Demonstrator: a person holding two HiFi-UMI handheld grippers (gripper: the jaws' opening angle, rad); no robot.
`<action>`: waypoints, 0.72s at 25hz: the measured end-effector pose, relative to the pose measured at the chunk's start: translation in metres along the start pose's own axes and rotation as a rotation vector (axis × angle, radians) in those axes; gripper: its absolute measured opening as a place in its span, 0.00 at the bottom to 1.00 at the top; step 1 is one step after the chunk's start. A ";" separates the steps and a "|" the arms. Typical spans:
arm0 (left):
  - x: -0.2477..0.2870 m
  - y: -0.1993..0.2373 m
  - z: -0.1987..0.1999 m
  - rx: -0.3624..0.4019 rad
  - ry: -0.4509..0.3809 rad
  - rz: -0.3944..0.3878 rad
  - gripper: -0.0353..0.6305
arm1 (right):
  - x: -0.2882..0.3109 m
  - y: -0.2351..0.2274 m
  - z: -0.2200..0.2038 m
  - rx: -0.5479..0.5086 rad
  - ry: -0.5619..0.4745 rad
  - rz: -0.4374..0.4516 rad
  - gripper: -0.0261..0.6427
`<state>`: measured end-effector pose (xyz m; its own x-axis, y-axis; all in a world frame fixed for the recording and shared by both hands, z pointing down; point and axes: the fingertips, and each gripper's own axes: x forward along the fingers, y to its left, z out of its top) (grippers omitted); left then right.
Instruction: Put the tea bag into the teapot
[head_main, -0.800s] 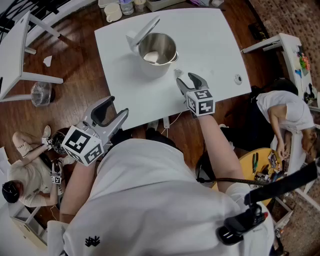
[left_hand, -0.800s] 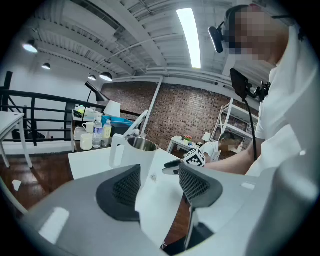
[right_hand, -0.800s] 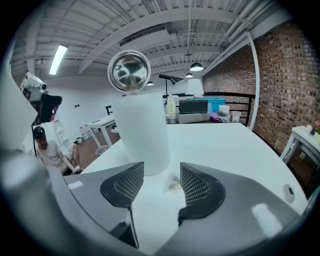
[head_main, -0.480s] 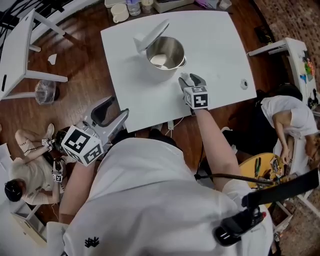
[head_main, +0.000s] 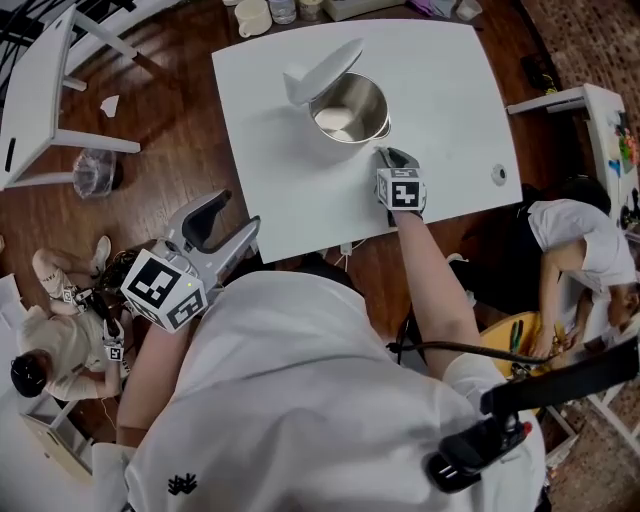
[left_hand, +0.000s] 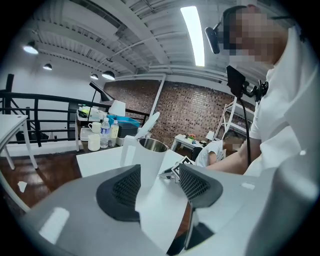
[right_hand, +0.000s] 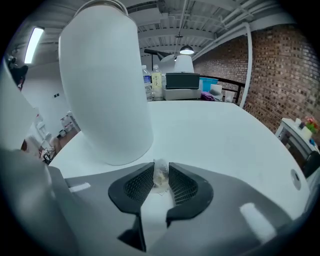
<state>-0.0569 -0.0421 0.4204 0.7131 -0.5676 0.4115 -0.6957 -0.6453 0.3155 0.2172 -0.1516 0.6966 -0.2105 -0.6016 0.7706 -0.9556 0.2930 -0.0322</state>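
tea bag placement here starts from the biggest thing, the white table (head_main: 450, 120), which carries the teapot (right_hand: 105, 85) near its middle. the pot is a steel-lined vessel with white walls, and its lid (head_main: 322, 70) is tipped up and back on the far left side, so the mouth is open to us from the right.

our left gripper (head_main: 228, 218) hangs off the table's near edge by our body, jaws spread and with nothing between them. we judge it has no part in this step.

our right gripper (head_main: 393, 158) sits low over the table just beside the pot's near-right wall, clenched on the tea bag (right_hand: 160, 172). the small pale sachet is pinched upright between the mesh pads, and its top pokes above them.

to do this step well, we should lift well clear of the rim before moving sideways, since the wall rises right in front of the jaws. we would then centre the bag over the open mouth, away from the raised lid, and only then let the jaws part. the bag looks light and limp, so it may cling to a pad.
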 end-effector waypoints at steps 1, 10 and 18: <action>0.000 0.001 0.000 0.000 0.002 -0.001 0.41 | 0.000 0.000 0.000 0.004 0.001 -0.003 0.16; 0.002 0.002 0.004 0.007 -0.001 -0.033 0.41 | -0.013 -0.007 0.003 0.020 -0.011 -0.028 0.13; 0.000 0.004 0.007 0.013 -0.017 -0.078 0.41 | -0.052 -0.007 0.019 0.054 -0.054 -0.030 0.13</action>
<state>-0.0593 -0.0484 0.4152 0.7667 -0.5235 0.3715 -0.6366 -0.6946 0.3350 0.2309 -0.1368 0.6447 -0.1908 -0.6491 0.7364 -0.9710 0.2349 -0.0446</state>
